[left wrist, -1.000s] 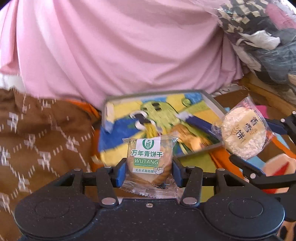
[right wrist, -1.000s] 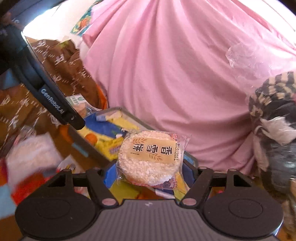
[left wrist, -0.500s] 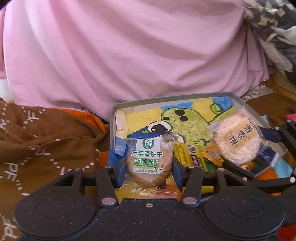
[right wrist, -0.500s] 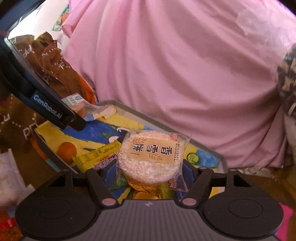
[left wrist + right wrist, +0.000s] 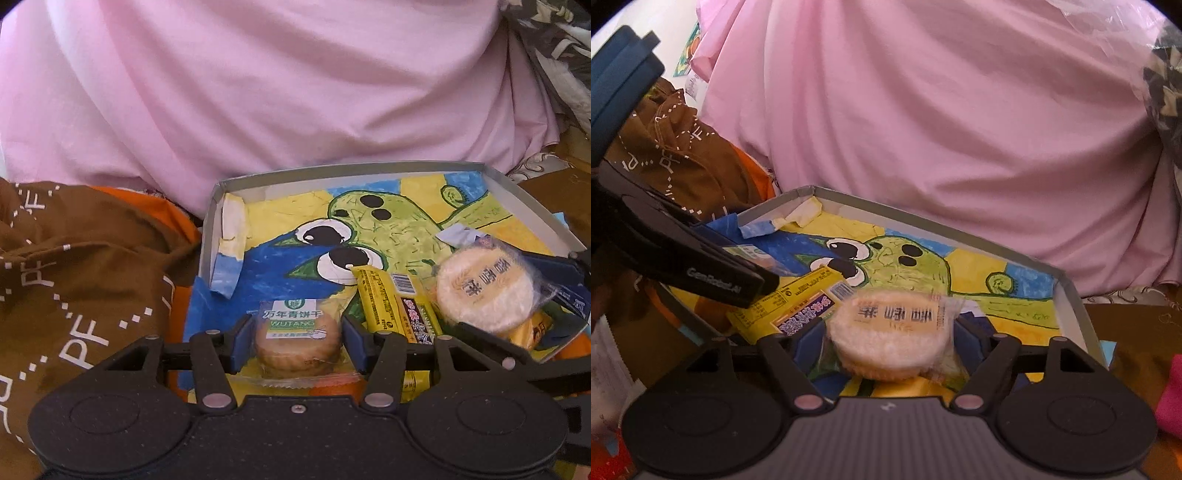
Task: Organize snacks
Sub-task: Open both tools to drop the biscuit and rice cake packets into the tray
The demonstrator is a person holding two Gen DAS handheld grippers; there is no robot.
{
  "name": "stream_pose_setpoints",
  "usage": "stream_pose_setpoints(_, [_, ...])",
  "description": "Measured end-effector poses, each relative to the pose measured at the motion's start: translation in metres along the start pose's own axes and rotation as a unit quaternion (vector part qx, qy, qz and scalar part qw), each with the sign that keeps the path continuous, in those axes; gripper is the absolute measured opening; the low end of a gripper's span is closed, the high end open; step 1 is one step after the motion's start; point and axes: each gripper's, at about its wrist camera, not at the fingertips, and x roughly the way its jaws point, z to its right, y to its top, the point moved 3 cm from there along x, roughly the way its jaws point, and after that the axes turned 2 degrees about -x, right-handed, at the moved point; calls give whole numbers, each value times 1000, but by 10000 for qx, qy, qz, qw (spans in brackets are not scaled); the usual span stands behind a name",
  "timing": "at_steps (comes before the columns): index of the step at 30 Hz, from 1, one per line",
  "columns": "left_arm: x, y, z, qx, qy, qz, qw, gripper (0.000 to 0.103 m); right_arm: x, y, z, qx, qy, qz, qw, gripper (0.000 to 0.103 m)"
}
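Both grippers hang low over the tray (image 5: 524, 195), whose floor is a painted green cartoon creature. The left gripper (image 5: 298, 341) has its jaws parted, blue pads just clear of the biscuit (image 5: 297, 338) between them. The right gripper (image 5: 890, 341) has its jaws apart too, and the rice cracker (image 5: 890, 332) sits loose between them. A yellow bar (image 5: 391, 302) lies between the two snacks. Pink cloth (image 5: 277, 85) bulges behind the tray; brown patterned fabric (image 5: 74, 266) crowds its left side.
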Motion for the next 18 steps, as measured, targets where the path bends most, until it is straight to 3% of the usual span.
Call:
stream_pose_setpoints(4, [-1,-1,-3,-214,13,-8,9998,72,-2,3,0,-60,-61,59,9999,87])
stream_pose_setpoints(8, [-11,1,-5,-251,159,168,9994,78,-11,5,-1,-85,-140,154,9997,94])
stream_pose_setpoints(13, [-33,7,-3,-205,264,511,9981,91,-27,8,1,-78,-281,274,9992,101])
stream_pose_setpoints(18, [-59,10,-6,-430,130,676,9967,97,-53,15,10,60,-410,444,9982,103])
